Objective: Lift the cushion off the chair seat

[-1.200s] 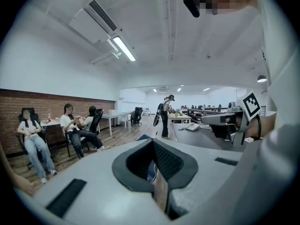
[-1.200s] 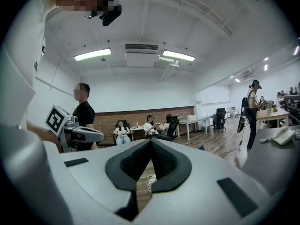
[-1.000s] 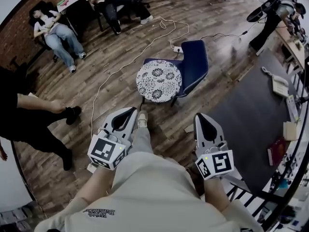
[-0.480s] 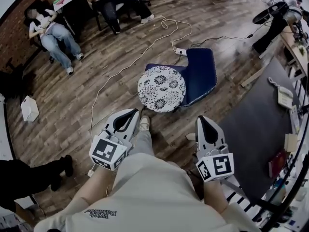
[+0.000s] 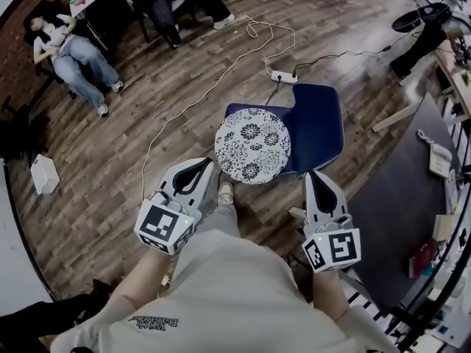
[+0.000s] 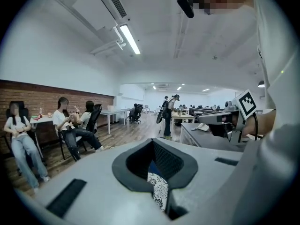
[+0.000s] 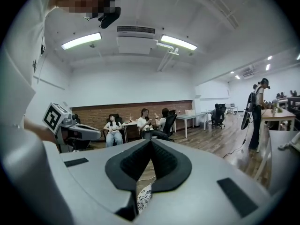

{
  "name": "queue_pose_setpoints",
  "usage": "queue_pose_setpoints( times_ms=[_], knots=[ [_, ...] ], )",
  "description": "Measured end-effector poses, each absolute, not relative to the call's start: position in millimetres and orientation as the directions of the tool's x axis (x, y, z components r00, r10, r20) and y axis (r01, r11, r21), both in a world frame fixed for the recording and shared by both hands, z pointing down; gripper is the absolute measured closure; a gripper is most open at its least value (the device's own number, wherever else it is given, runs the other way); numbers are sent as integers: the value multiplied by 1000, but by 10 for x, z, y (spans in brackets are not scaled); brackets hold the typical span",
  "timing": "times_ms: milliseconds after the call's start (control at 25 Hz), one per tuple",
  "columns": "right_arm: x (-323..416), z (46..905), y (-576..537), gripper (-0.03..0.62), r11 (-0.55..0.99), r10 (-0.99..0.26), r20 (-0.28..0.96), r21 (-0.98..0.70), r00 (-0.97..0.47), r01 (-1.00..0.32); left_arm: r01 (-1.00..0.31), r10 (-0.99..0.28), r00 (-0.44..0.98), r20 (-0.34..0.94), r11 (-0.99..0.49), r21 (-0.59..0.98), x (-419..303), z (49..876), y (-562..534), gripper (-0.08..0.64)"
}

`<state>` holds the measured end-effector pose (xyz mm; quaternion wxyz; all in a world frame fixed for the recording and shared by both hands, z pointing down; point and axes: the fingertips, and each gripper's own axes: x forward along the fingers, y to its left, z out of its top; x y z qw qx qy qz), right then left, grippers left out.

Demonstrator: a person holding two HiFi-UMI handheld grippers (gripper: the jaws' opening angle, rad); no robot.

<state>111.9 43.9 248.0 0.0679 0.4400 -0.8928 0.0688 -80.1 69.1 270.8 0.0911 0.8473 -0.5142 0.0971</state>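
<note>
Holding one gripper in each hand, the person stands facing a blue chair (image 5: 318,127) on a wood floor (image 5: 110,168).

Task object:
- The cushion (image 5: 252,145) is round and white with a dark flower print.
- It lies flat on the chair seat and covers most of it. The backrest rises at its right in the head view.

Left gripper (image 5: 203,166):
- The fingers (image 6: 137,162) are closed together with nothing held.
- In the head view the tip sits just beside the cushion's lower-left edge, short of it.
- In the left gripper view a strip of the flower print shows below, through the gap behind the tips.

Right gripper (image 5: 316,176):
- The fingers (image 7: 125,165) are closed together with nothing held.
- The tip is near the chair's lower-right corner, apart from the cushion.
- A small patch of the print shows low in the right gripper view.

Surroundings:
- A white cable (image 5: 193,101) runs across the floor to a power strip (image 5: 283,76) behind the chair.
- Seated people (image 5: 70,50) are at the far left by a brick wall.
- A dark worktop (image 5: 390,197) at the right carries a telephone (image 5: 440,160).
</note>
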Motion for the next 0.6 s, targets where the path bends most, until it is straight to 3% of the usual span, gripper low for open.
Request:
queue_pose_setpoints(
  times_ms=[600],
  knots=[
    [316, 2318, -807, 589, 543, -825, 163, -35, -540, -839, -830, -798, 555, 234, -550, 91, -1374, 2693, -556, 555]
  ],
)
